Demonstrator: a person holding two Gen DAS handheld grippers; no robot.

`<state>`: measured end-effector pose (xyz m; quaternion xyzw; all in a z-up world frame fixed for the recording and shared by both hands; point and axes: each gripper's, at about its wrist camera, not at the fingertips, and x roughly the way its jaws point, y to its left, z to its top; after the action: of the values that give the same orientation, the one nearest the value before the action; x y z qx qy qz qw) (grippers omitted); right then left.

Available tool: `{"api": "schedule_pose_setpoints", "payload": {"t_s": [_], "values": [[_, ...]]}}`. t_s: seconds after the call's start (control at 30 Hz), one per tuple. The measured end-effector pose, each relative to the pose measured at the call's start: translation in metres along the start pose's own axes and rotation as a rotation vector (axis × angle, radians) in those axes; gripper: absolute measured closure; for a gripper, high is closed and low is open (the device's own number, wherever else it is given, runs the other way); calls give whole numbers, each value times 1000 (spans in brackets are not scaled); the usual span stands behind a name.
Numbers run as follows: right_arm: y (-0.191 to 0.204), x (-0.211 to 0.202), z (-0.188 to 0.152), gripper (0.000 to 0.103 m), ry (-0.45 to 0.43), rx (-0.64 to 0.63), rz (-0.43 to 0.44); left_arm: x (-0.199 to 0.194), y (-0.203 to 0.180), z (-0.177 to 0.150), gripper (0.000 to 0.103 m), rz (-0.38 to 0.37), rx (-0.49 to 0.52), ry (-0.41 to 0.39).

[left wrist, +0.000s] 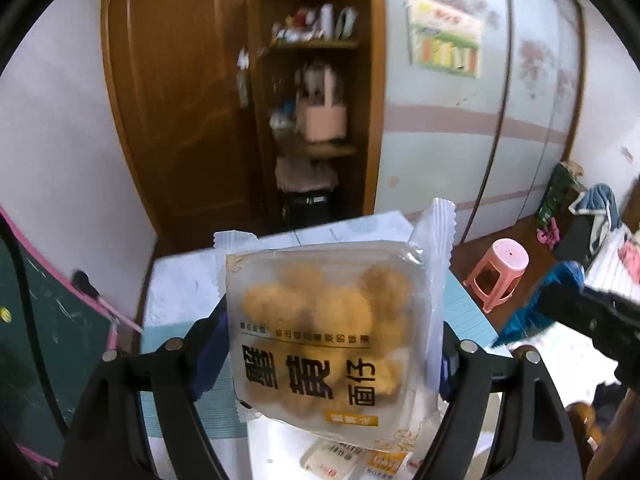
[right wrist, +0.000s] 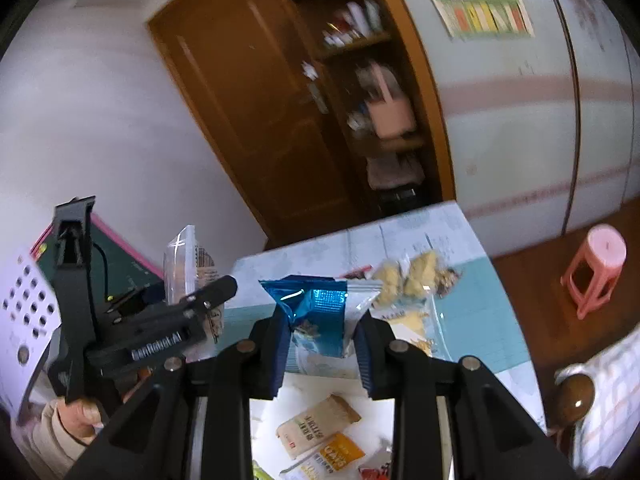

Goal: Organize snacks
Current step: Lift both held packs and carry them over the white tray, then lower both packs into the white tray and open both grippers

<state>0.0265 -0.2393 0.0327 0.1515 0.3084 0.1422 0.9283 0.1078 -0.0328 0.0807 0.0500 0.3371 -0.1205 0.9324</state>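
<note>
A clear packet of golden pastries (left wrist: pixel 332 320) with black lettering hangs in the air above the table, my left gripper (left wrist: pixel 332 360) shut on its sides. From the right wrist view this packet (right wrist: pixel 182 264) shows edge-on in the left gripper (right wrist: pixel 200 284), and a person's hand (right wrist: pixel 76 416) holds that tool. My right gripper (right wrist: pixel 322 332) is shut on a blue and silver snack packet (right wrist: pixel 316 312), also lifted off the table. That blue packet (left wrist: pixel 528 312) shows blurred at the right of the left wrist view, with the right gripper (left wrist: pixel 560 300).
The table (right wrist: pixel 480 320) with its pale blue and white cloth carries a clear bag of yellow cookies (right wrist: pixel 408 280), a beige packet (right wrist: pixel 316 424) and an orange one (right wrist: pixel 336 456). A pink stool (right wrist: pixel 596 268), an open wooden cupboard (left wrist: pixel 312 120), a green board (left wrist: pixel 44 320) and a white perforated basket (right wrist: pixel 24 312) surround it.
</note>
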Motion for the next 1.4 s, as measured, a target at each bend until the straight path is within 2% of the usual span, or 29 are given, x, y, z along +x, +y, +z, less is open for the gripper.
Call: {"api": "schedule_pose_setpoints", "payload": {"t_s": [0.13, 0.23, 0.33, 0.47, 0.57, 0.77, 0.87, 1.03, 1.13, 1.2, 1.27, 1.33, 1.4], "values": [[21, -28, -14, 74, -39, -55, 15, -39, -6, -16, 24, -15, 10, -24], [29, -43, -26, 74, -68, -77, 7, -54, -6, -33, 24, -10, -3, -30], [32, -49, -42, 74, -66, -83, -3, -49, -5, -55, 24, -12, -16, -14], [29, -44, -66, 74, -15, -70, -11, -27, -7, -96, 24, 4, -13, 26], [25, -29, -82, 74, 40, -81, -65, -13, -7, -122, 24, 20, -13, 88], [18, -1, -111, 73, 164, -73, -125, 6, -6, -156, 24, 18, -26, 187], [18, 7, -119, 72, 196, -89, -162, 11, -4, -165, 24, 14, -39, 215], [13, 15, -125, 71, 230, -67, -182, 10, -2, -168, 21, 32, -50, 214], [13, 20, -128, 71, 252, -60, -177, 8, -4, -170, 16, 29, -53, 209], [13, 23, -131, 67, 271, -53, -174, 9, -4, -172, 8, 16, -59, 221], [13, 25, -132, 56, 277, -48, -172, 10, -3, -173, 8, -3, -73, 222], [12, 24, -132, 54, 275, -46, -174, 7, -2, -172, 7, -11, -80, 208], [12, 24, -133, 54, 272, -45, -181, 3, -2, -172, 0, -9, -83, 186]]}}
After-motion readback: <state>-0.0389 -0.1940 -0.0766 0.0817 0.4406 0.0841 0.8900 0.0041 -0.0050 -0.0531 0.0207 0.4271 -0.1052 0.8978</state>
